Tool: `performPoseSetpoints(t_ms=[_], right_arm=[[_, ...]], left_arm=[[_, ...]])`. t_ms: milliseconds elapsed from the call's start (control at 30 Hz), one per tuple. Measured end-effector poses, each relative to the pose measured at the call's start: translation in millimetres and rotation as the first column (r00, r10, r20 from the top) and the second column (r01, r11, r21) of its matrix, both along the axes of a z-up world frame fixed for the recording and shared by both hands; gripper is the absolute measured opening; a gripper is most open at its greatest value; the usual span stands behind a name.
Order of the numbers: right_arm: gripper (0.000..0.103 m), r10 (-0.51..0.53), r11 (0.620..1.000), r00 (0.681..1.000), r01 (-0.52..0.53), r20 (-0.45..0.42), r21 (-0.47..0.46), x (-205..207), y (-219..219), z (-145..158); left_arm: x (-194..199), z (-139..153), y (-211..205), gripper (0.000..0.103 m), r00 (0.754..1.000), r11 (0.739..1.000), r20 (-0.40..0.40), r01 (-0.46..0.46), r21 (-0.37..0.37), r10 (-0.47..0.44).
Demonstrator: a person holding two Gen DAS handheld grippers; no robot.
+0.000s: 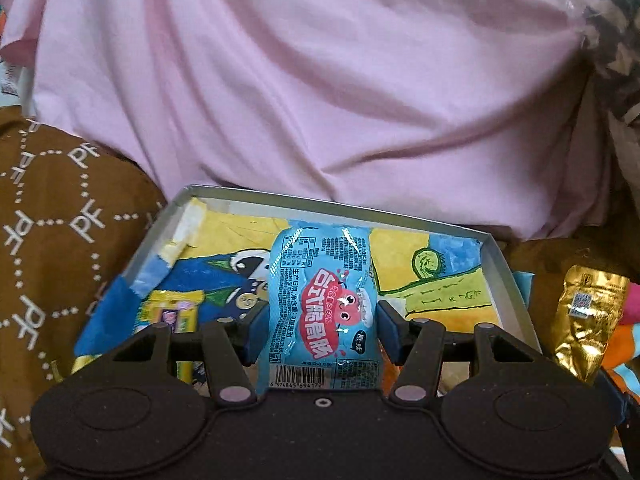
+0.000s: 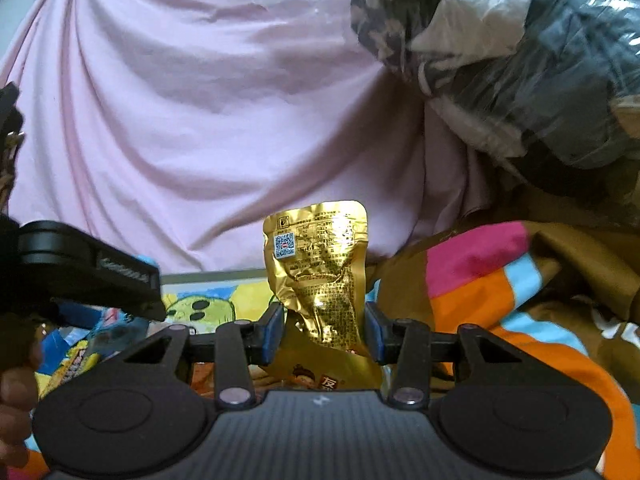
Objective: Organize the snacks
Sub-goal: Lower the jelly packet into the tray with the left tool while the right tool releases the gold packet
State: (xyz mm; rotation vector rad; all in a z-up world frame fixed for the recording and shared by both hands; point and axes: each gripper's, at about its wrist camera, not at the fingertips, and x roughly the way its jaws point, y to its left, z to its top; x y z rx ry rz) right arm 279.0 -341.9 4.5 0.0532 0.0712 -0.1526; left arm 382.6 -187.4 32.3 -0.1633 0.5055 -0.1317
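**Over the tray, a snack in each gripper**

From the left wrist, the left gripper [image 1: 323,322] pinches a blue packet [image 1: 322,300] between its pads, holding it above a shallow tray [image 1: 502,264] lined with a bright cartoon print. A yellow snack [image 1: 172,314] lies in the tray at left. The gold pouch [image 1: 586,320] shows at right, beyond the tray's wall. Pink cloth [image 1: 320,80] fills the background.

From the right wrist, the right gripper [image 2: 324,330] clamps the gold pouch [image 2: 320,264] upright, near the tray's edge [image 2: 212,278]. The left gripper's body [image 2: 92,268] juts in at left.
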Motion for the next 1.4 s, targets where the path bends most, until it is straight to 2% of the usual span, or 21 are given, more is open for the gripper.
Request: performPoseSetpoints(t_ms=[300,900,1167,1400], right_arm=[[0.048,0.049,0.998,0.996,-0.046,-0.081,0.040,18,-9,-8],[0.049,0.050,0.996,0.994,-0.043,-0.102,0.074,26,-19,-11],[0.053,0.042,0.997,0.989,-0.032,-0.139,0.068,33,-18,-13],[0.064,0.043,0.998,0.989,-0.036,-0.140,0.055,31,-15,-14]], left_arm=[[20,-15,-14,0.059,0.998,0.999,-0.050,0.042,0.034,-0.040],[25,-22,-22,0.062,0.997,0.996,-0.064,0.054,0.068,-0.050],[25,-23,-22,0.064,0.996,0.995,-0.063,0.073,0.073,-0.068],[23,-21,-22,0.075,0.996,0.996,-0.049,0.075,0.046,-0.073]])
